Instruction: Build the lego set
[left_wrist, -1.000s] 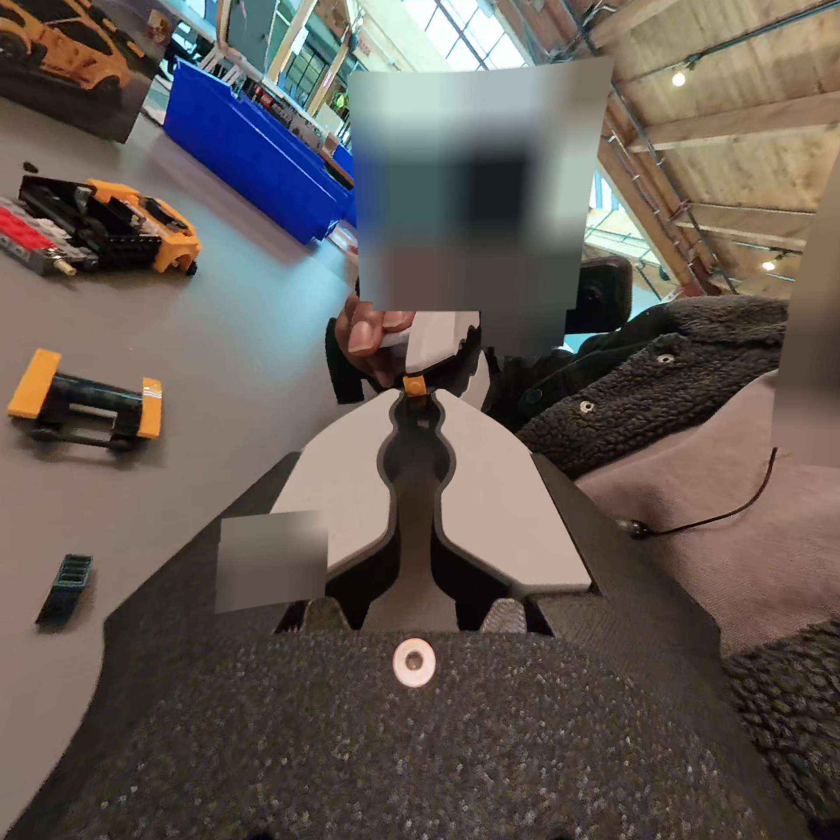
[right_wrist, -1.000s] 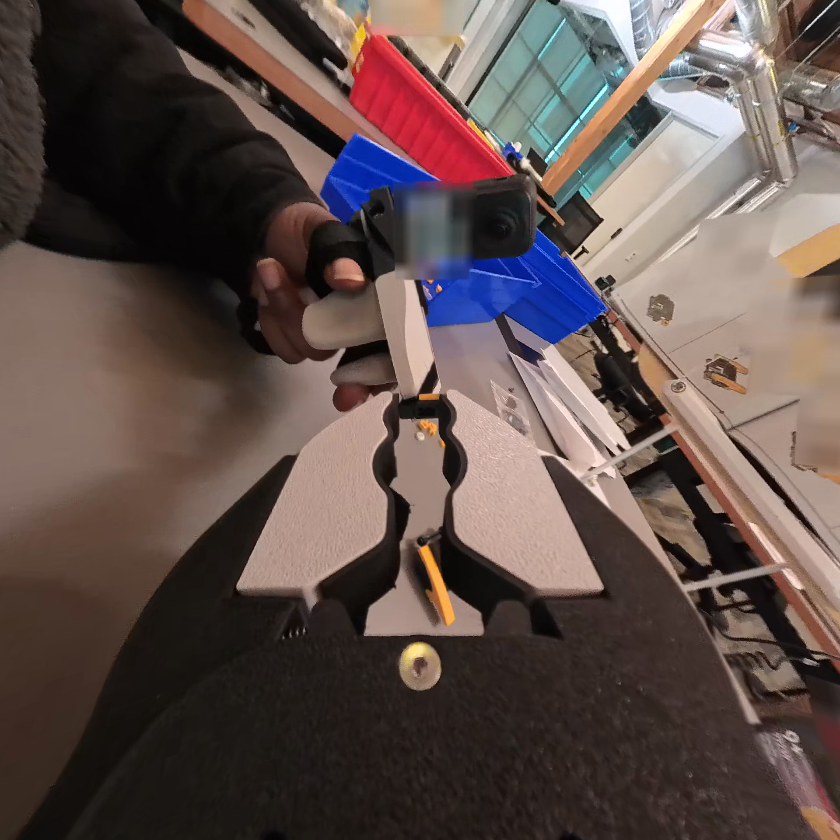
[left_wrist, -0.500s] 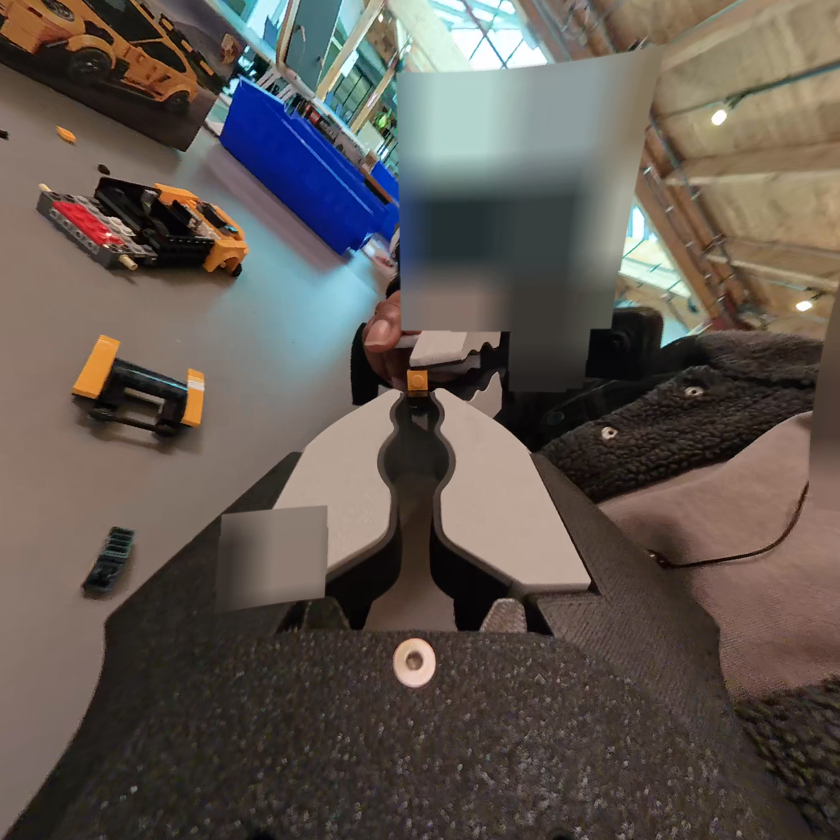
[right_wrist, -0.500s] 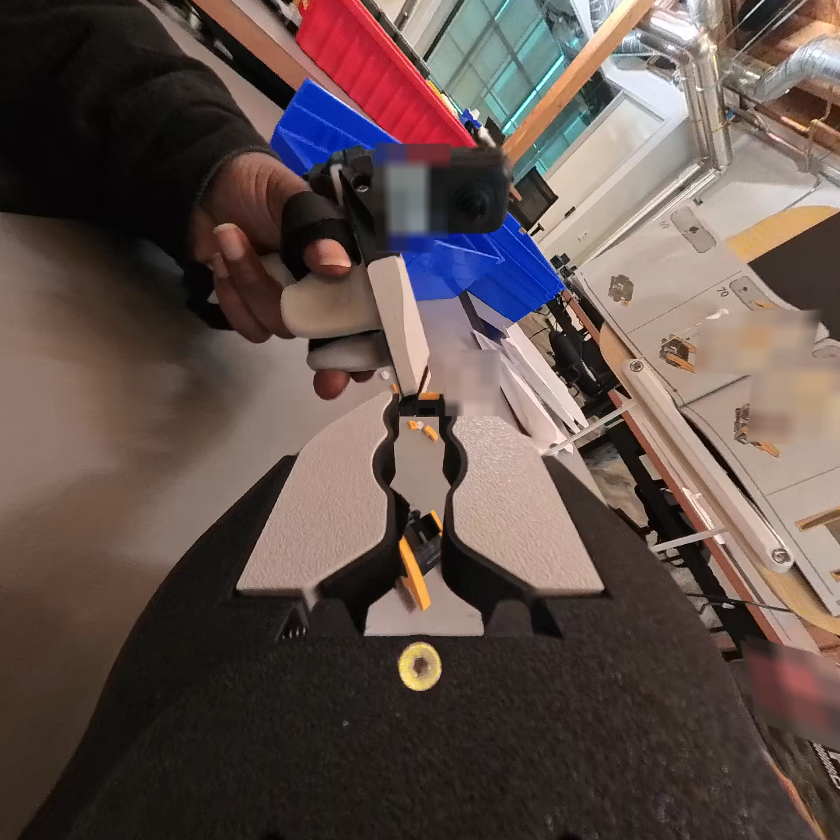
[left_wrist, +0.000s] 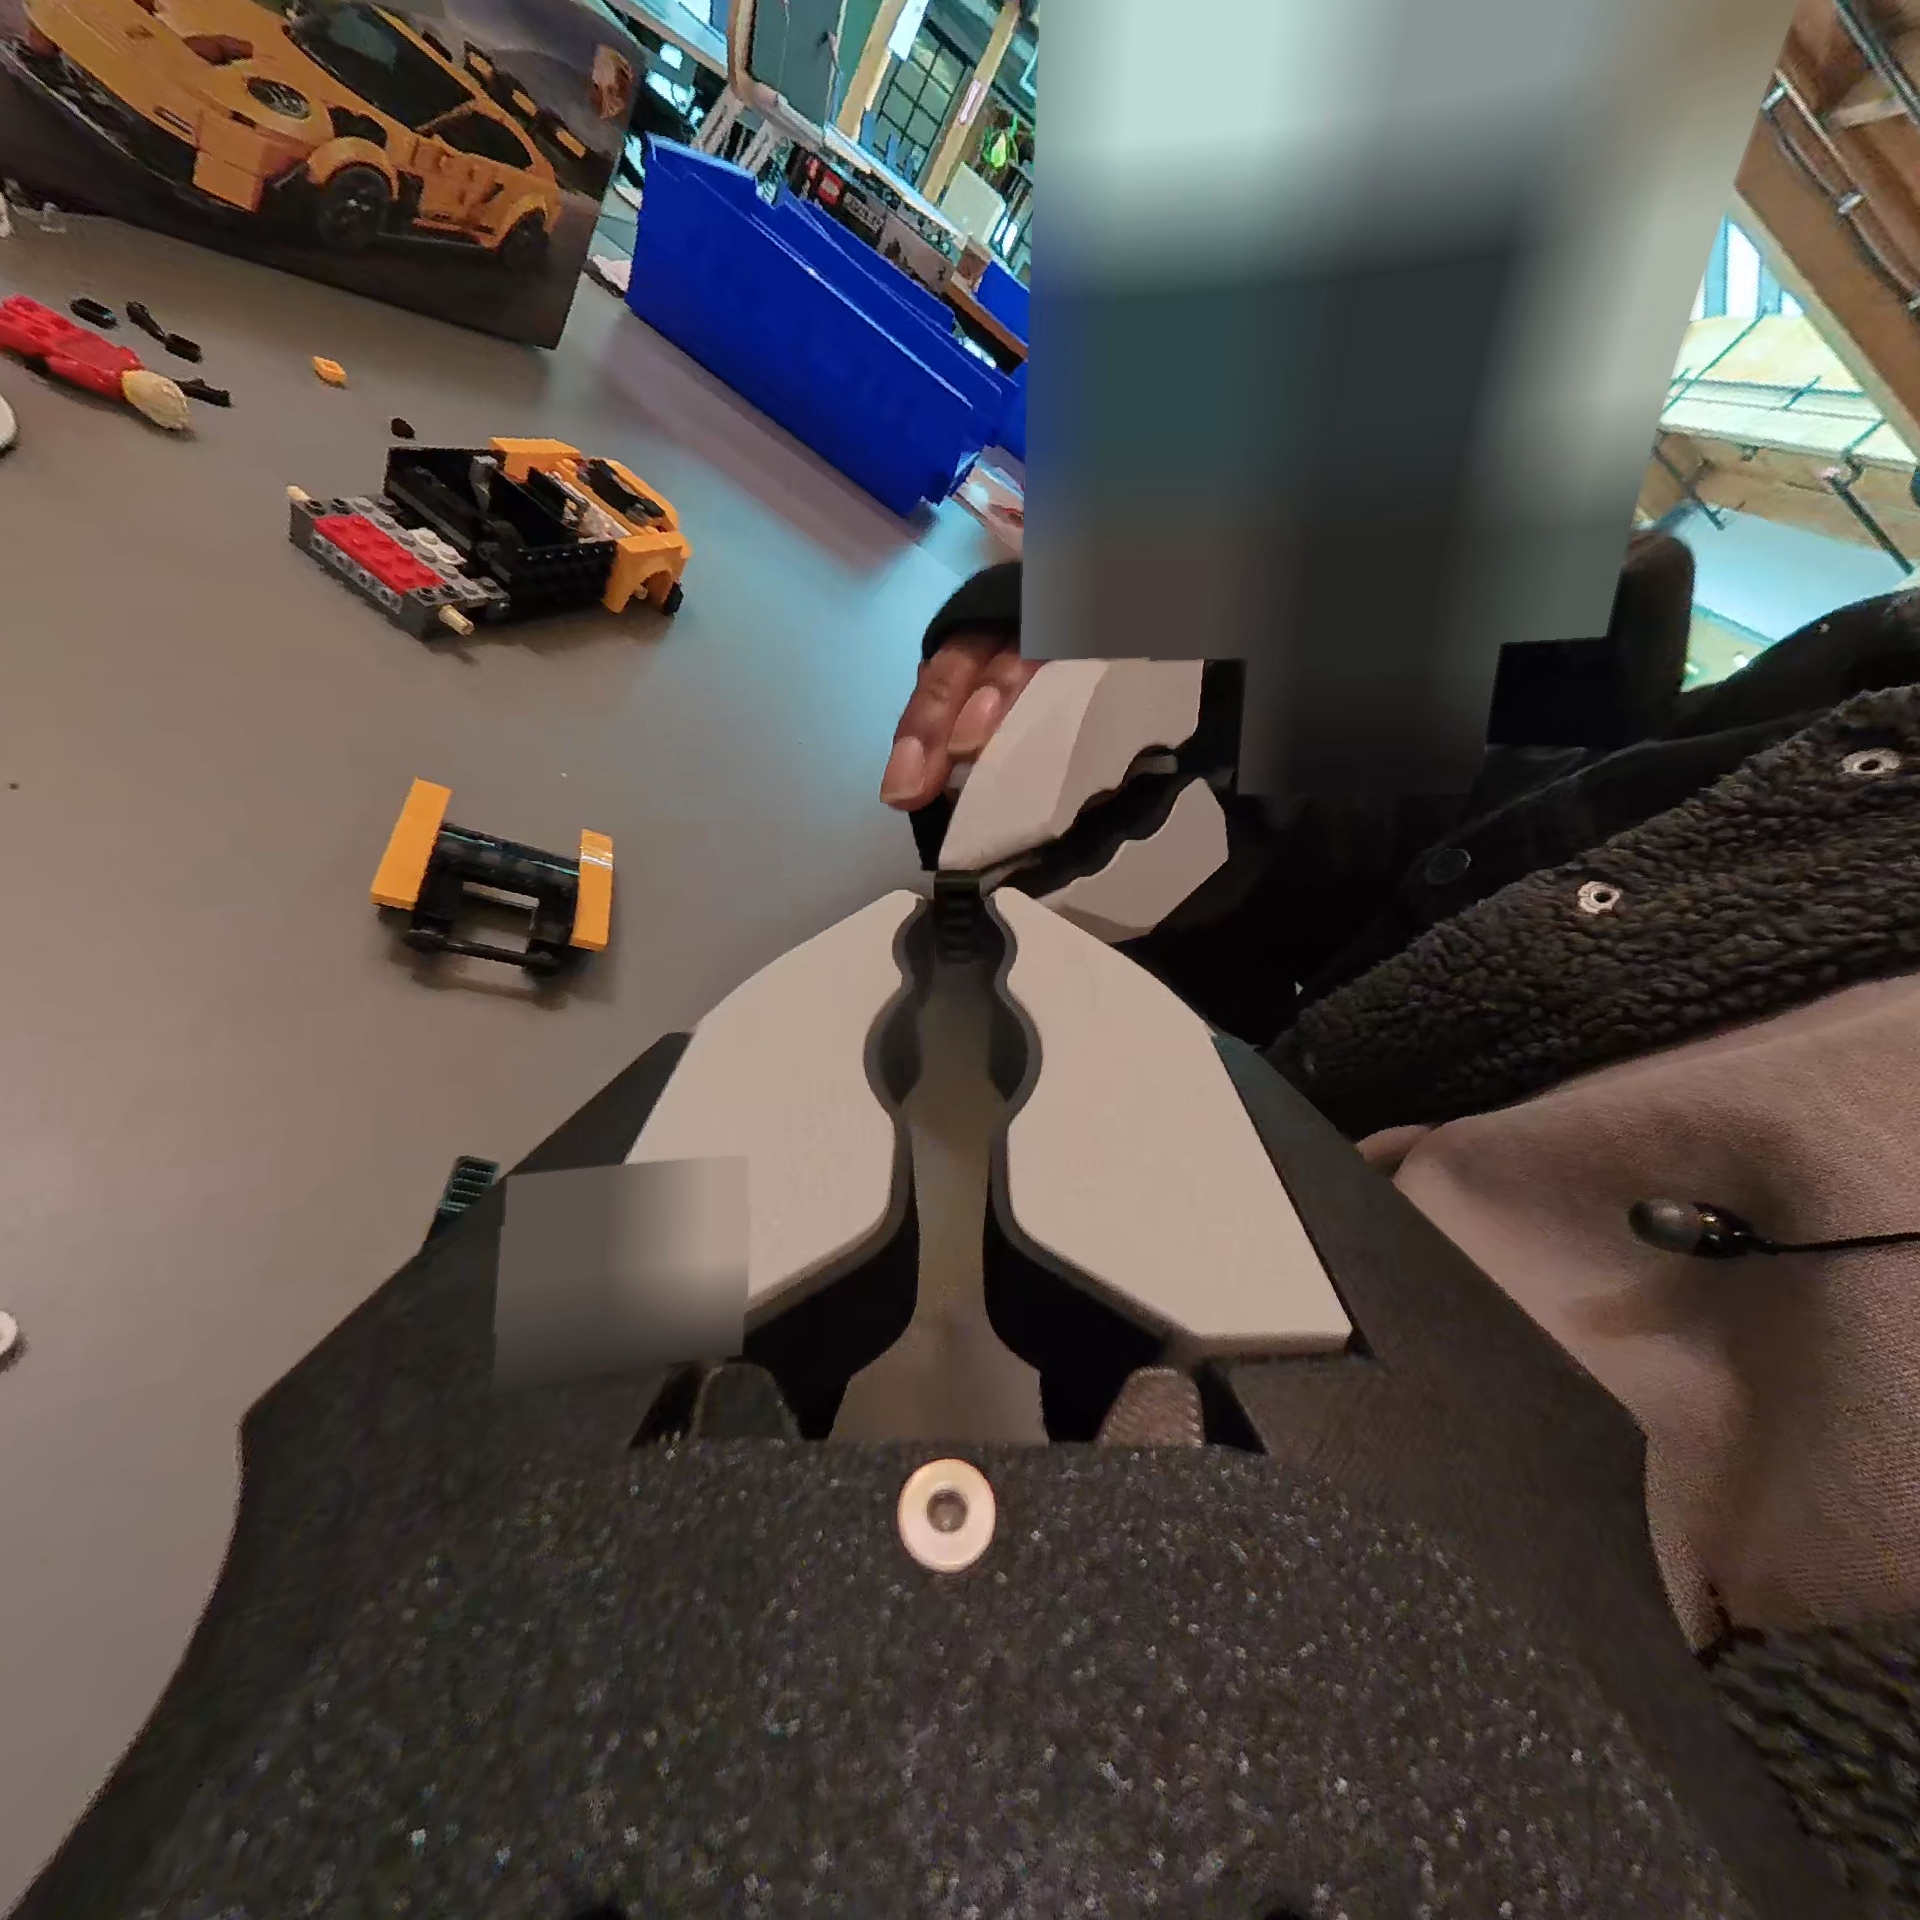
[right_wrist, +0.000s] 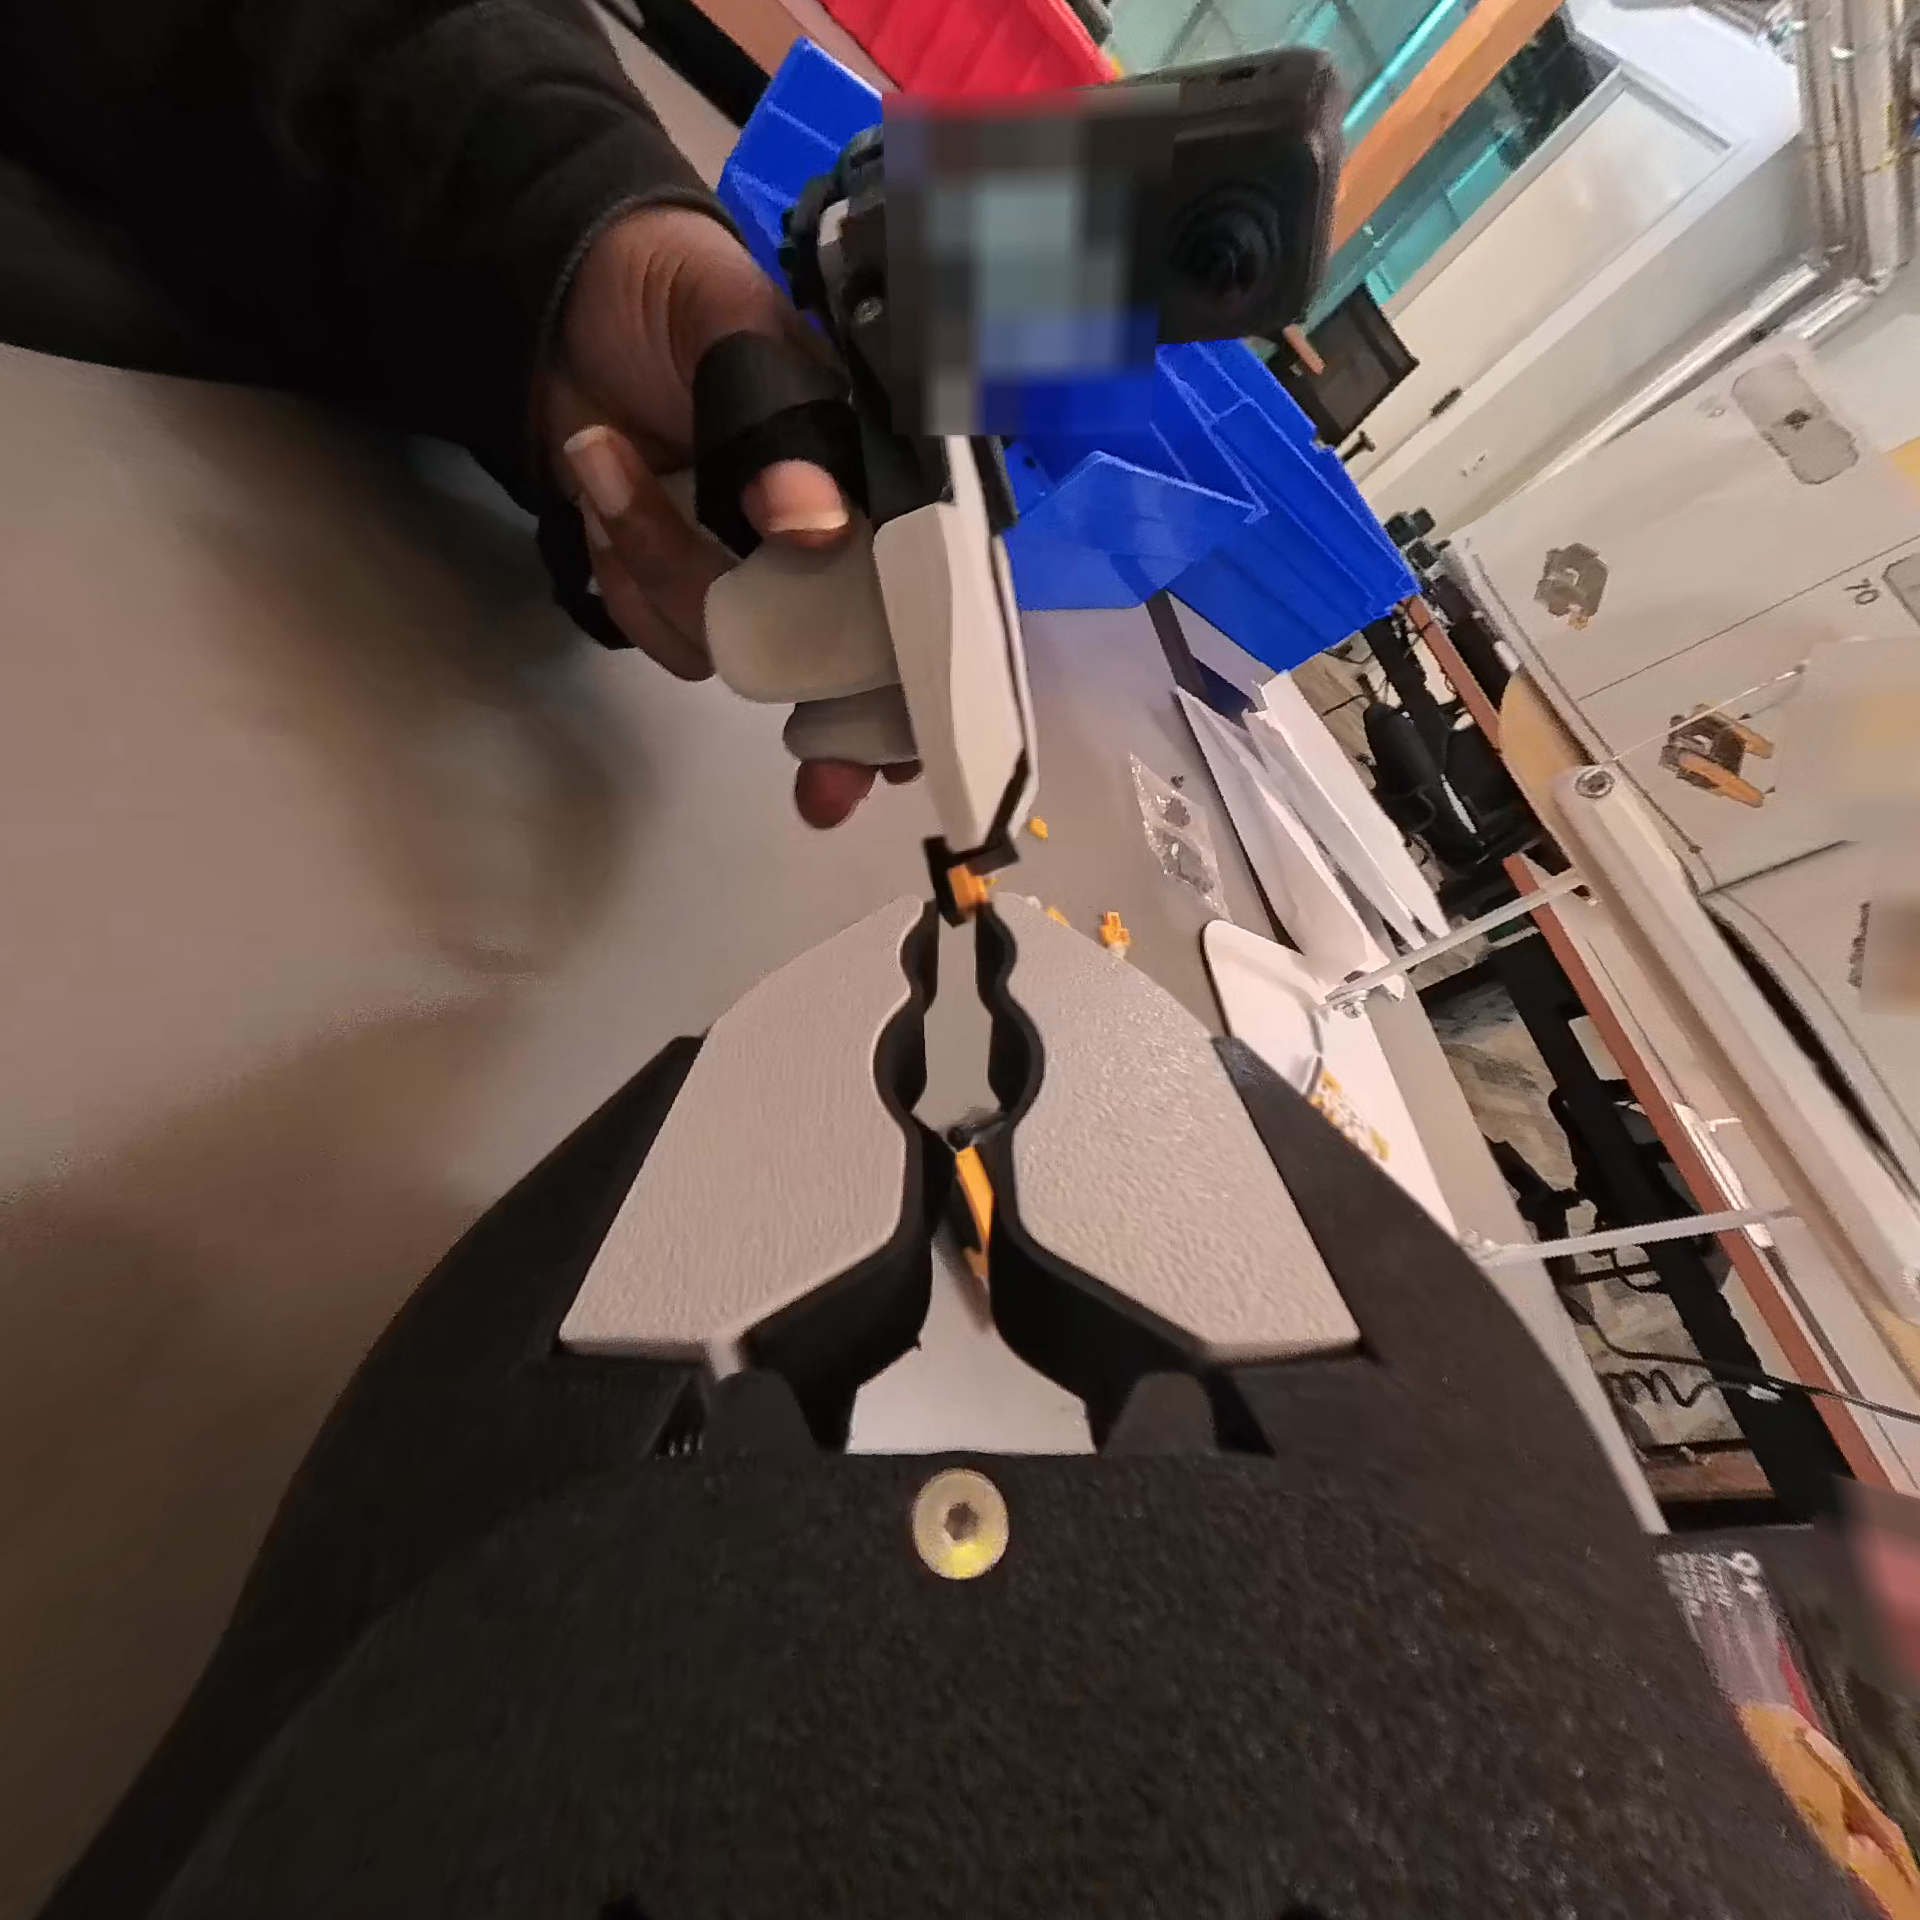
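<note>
The grey counter (left_wrist: 260, 1039) carries the build's bigger parts well off to the left of both tools: the half-built orange and black car (left_wrist: 499, 535) farthest away, a smaller black frame with orange ends (left_wrist: 494, 883) nearer, neither touched.

The work itself is up in the air, tip to tip. The left tool (left_wrist: 958, 914) is closed on a small ribbed black piece (left_wrist: 958, 909), held right at its tips. The right tool (left_wrist: 997, 862) comes at it from the far side. In the right wrist view, the right tool (right_wrist: 961, 920) is pinched shut at the very tips of its fingers on a small orange piece (right_wrist: 966, 883), and the left tool (right_wrist: 977, 847) reaches down from above to meet it.

Judging by this, the coming move is a straight press along the line joining the two tips — each piece points at the other. Which way each piece's long axis runs I cannot tell; both are too small.
</note>
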